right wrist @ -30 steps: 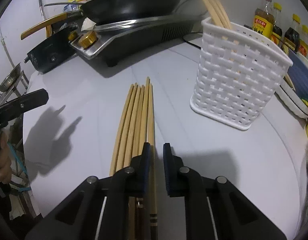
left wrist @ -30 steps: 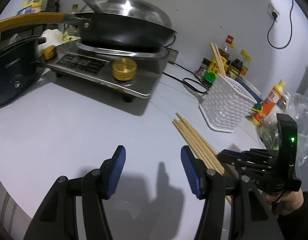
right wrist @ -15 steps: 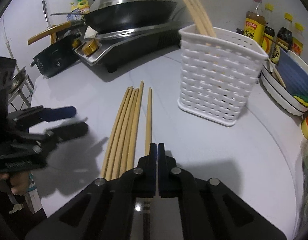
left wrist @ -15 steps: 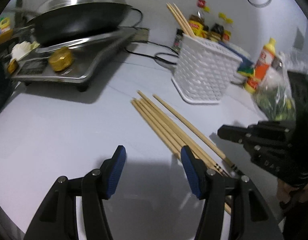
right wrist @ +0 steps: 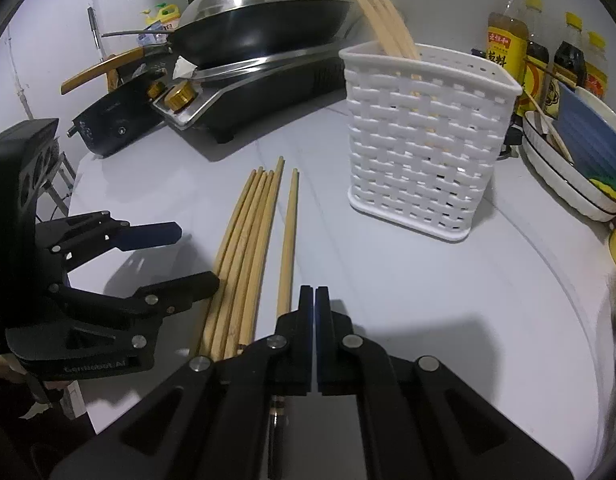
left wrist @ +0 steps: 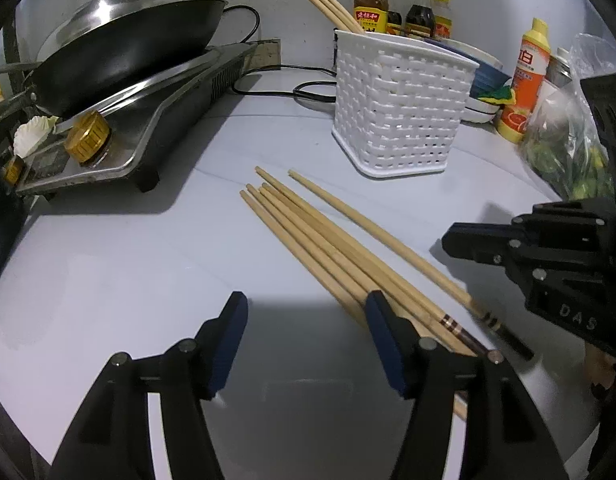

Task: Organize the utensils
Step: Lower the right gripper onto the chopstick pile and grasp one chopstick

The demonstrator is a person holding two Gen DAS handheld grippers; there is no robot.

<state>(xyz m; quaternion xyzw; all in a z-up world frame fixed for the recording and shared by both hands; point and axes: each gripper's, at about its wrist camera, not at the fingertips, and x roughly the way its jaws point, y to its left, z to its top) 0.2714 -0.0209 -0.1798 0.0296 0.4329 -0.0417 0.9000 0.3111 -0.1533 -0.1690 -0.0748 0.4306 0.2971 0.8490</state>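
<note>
Sorting step: I was clearing loose chopsticks (right wrist: 244, 248) off the counter (left wrist: 148, 248) into the white basket (right wrist: 428, 140), far right.
Right tongs (right wrist: 314, 320): clenched; a lone chopstick (right wrist: 286, 248) ran under them, perhaps missed.
Left tongs (left wrist: 304, 336): released, spread near the bundle's ends.
Next: reopen, straddle the lone stick, pinch again.

Pale tan chopsticks (left wrist: 328, 236) with dark banded ends lie on a pale grey worktop (left wrist: 128, 264). The basket (left wrist: 400, 108) is white lattice weave. The wok (left wrist: 120, 68) is black, its lid (left wrist: 128, 8) silver; the stove knob (left wrist: 87, 139) is gold.
</note>
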